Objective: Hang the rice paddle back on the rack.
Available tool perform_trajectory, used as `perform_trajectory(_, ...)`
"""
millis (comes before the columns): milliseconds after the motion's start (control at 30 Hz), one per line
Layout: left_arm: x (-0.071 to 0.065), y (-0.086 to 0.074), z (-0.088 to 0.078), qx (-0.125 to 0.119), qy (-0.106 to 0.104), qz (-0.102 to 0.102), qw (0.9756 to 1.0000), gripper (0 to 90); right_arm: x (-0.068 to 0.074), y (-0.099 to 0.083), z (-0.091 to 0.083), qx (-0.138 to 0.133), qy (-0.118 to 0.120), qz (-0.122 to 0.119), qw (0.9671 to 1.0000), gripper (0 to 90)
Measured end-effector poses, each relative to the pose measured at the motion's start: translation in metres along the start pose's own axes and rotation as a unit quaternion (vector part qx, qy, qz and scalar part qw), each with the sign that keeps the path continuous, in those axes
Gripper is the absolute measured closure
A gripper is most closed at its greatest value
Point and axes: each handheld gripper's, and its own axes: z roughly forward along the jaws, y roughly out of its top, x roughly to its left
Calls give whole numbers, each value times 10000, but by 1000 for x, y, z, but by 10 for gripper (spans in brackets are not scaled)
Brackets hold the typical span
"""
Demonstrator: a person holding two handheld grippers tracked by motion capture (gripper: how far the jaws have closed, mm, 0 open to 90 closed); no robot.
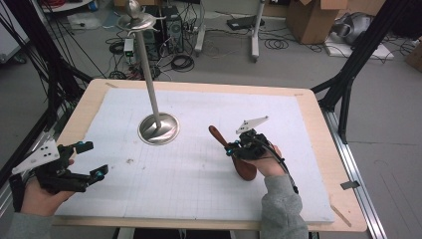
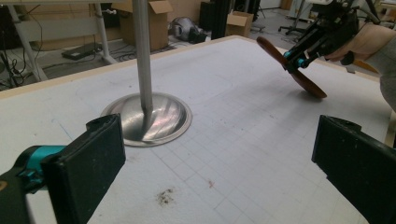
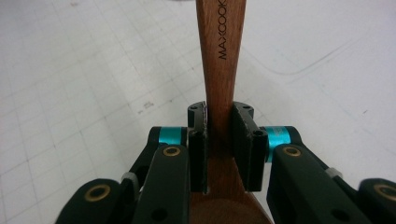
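A brown wooden spoon [image 1: 245, 168] is tilted over the right middle of the white gridded mat [image 1: 199, 199]. My right gripper [image 1: 230, 149] is shut on its handle. In the right gripper view the pads [image 3: 198, 122] clamp the spoon's handle [image 3: 222, 46], which is printed MAXCOOK and runs up and away. From the left gripper view the spoon [image 2: 303, 81] slopes down to the right, its broad end low by the mat; contact cannot be told. My left gripper [image 1: 95, 159] is held at the mat's left edge, jaws wide apart and empty [image 2: 219, 168].
A tall metal stand [image 1: 158, 128] with a round base and hooked top rises from the mat's back middle [image 2: 147, 116]. A small dark stain [image 2: 164, 197] marks the mat. Black frame struts [image 1: 348, 74] flank the table; cables and cardboard boxes [image 1: 311, 20] lie on the floor beyond.
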Motion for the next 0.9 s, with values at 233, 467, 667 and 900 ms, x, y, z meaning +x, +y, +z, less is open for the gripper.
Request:
perform_trajectory(233, -1, 1, 2, -14, -27, 1, 10000, 32, 2, 2, -14, -452, -56, -40, 9990, 774)
perform_trajectory(467, -1, 2, 3, -10, -38, 23, 10000, 31, 1, 1, -21, -721, -33, -33, 9974, 774)
perform_trajectory(667, -1, 2, 2, -16, -24, 21, 10000, 31, 0, 1, -26, -940, 2, -2, 9956, 775)
perform_trajectory(900, -2, 2, 2, -24, -35, 21, 10000, 31, 3, 3, -31, -1145, -104, -83, 9933, 776)
